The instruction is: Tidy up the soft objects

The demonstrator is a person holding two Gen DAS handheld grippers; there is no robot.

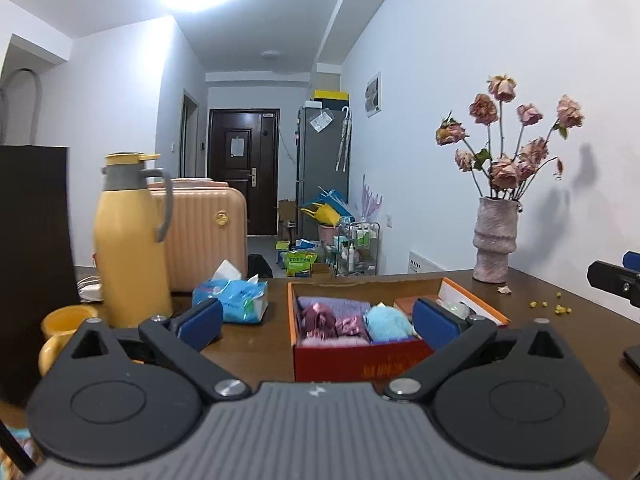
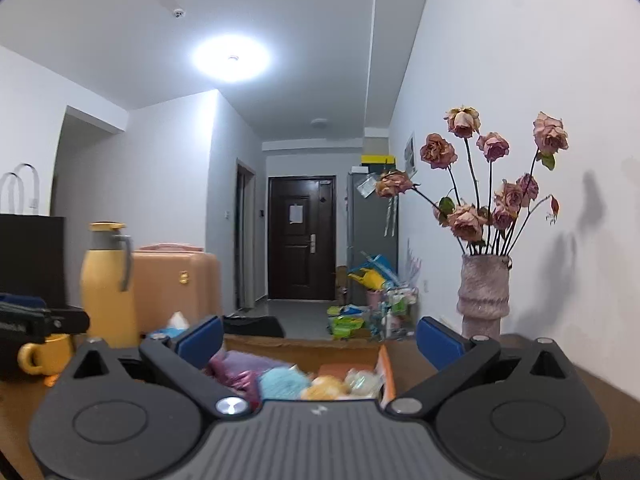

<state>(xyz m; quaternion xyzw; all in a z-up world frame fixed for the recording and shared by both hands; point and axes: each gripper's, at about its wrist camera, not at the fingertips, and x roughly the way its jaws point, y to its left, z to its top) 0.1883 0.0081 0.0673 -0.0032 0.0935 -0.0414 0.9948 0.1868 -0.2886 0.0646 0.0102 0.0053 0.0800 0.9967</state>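
Left wrist view: left gripper (image 1: 318, 322) spread wide, blue pads (image 1: 199, 323) apart and empty, touching nothing. Red box (image 1: 360, 360) with orange rim standing on the dark wooden table (image 1: 256, 344) straight ahead, between the two fingers and a little beyond the tips. Packed inside, side by side: purple knit cloth (image 1: 334, 306) at the back, pink satin piece (image 1: 320, 320) in front of it, fluffy light-blue item (image 1: 386, 322) just right of that, partly hidden by the right pad. Blue tissue pack (image 1: 236, 298) on the table to the left of the box, near the yellow thermos (image 1: 128, 248); yellow mug (image 1: 60, 328) at the far left; vase of dried roses (image 1: 494, 248) beyond the box to the right.

Right wrist view: right gripper (image 2: 320, 344) likewise wide apart, holding nothing, poised above and just short of the same box (image 2: 386, 368). Visible between the fingers: purple cloth (image 2: 244, 362), light-blue item (image 2: 282, 384), a yellowish soft item (image 2: 324, 390) and a pale one (image 2: 362, 382), the last two blurred. Part of the left gripper (image 2: 36, 322) showing at the left edge.
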